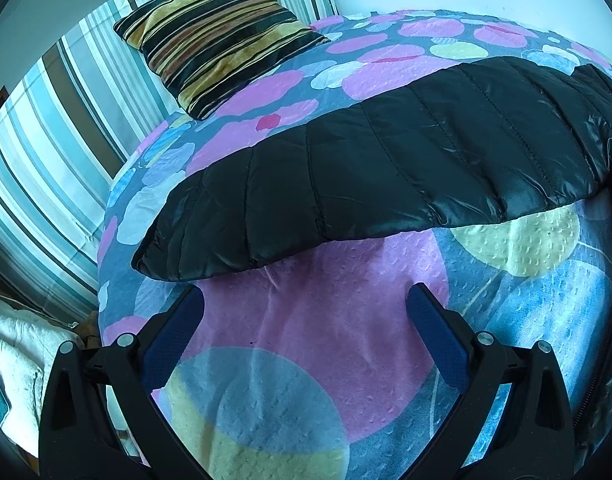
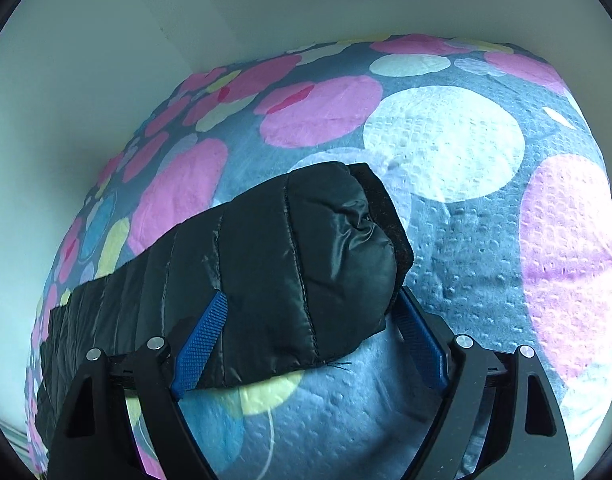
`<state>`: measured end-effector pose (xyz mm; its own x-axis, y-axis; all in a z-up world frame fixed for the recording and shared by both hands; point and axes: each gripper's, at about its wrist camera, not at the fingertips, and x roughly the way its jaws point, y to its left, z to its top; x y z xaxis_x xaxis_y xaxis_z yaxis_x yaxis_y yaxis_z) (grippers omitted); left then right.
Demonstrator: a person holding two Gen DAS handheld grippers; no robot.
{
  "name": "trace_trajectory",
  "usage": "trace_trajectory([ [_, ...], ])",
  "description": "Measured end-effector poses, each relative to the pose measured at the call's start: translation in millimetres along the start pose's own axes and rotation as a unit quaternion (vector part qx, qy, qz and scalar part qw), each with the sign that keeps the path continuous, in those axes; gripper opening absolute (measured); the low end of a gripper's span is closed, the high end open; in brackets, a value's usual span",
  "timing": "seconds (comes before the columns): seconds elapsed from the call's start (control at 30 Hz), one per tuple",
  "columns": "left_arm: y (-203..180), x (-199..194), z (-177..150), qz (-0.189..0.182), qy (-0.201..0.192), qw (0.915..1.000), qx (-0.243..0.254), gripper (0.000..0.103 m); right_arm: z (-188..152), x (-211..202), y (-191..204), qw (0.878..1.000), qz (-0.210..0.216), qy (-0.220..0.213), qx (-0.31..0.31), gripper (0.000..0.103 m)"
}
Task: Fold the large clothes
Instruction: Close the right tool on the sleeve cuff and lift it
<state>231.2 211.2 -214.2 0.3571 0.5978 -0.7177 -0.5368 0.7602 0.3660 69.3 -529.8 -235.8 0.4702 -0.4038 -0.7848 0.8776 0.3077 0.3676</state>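
Observation:
A black quilted jacket (image 1: 386, 168) lies flat across the dotted bed cover (image 1: 326, 360), its long edge facing me. My left gripper (image 1: 306, 292) stands open just short of that edge, with only the cover between its blue pads (image 1: 442, 344). In the right wrist view the jacket's puffy end (image 2: 286, 248) reaches in between the fingers of my right gripper (image 2: 312, 294). That gripper's jaws are spread wide. The left blue pad (image 2: 202, 340) shows in front of the fabric and the right one sits at the jacket's edge, neither squeezing it.
A striped cushion (image 1: 218, 40) lies at the head of the bed, against striped blue and white bedding (image 1: 46, 140). A white cloth (image 1: 18, 352) sits low beside the bed. A pale wall (image 2: 86, 80) borders the bed cover (image 2: 446, 140) on the far side.

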Motion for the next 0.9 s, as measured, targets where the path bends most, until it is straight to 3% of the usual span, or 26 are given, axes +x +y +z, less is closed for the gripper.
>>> trace_trajectory([
  [0.03,0,0,0,0.000,0.000,1.0000,0.000,0.101,1,1,3,1.000,-0.005,-0.002,-0.003,0.082],
  [0.07,0,0,0,0.000,0.000,1.0000,0.000,0.101,1,2,6,1.000,-0.006,-0.004,-0.009,0.074],
  [0.17,0,0,0,-0.001,0.000,1.0000,-0.001,0.101,4,10,13,1.000,0.012,-0.002,-0.013,0.037],
  [0.27,0,1,0,-0.003,0.001,1.0000,-0.002,0.101,9,11,24,0.999,0.029,-0.005,-0.013,0.020],
  [0.37,0,2,-2,-0.004,0.002,1.0000,-0.002,0.101,11,-4,48,0.998,0.037,-0.030,-0.041,0.012],
  [0.47,0,2,-2,-0.001,0.001,1.0000,0.000,0.101,2,-28,89,0.991,0.052,-0.065,-0.104,0.012],
  [0.6,0,2,-1,0.001,0.001,1.0000,0.002,0.101,-21,-58,161,0.971,0.096,-0.093,-0.196,0.011],
  [0.77,1,4,-3,-0.005,0.003,1.0000,-0.003,0.101,-70,-75,248,0.944,0.157,-0.078,-0.280,0.010],
  [0.9,4,5,-1,-0.012,0.006,0.9999,-0.007,0.101,-134,-93,322,0.905,0.200,-0.068,-0.370,0.009],
])
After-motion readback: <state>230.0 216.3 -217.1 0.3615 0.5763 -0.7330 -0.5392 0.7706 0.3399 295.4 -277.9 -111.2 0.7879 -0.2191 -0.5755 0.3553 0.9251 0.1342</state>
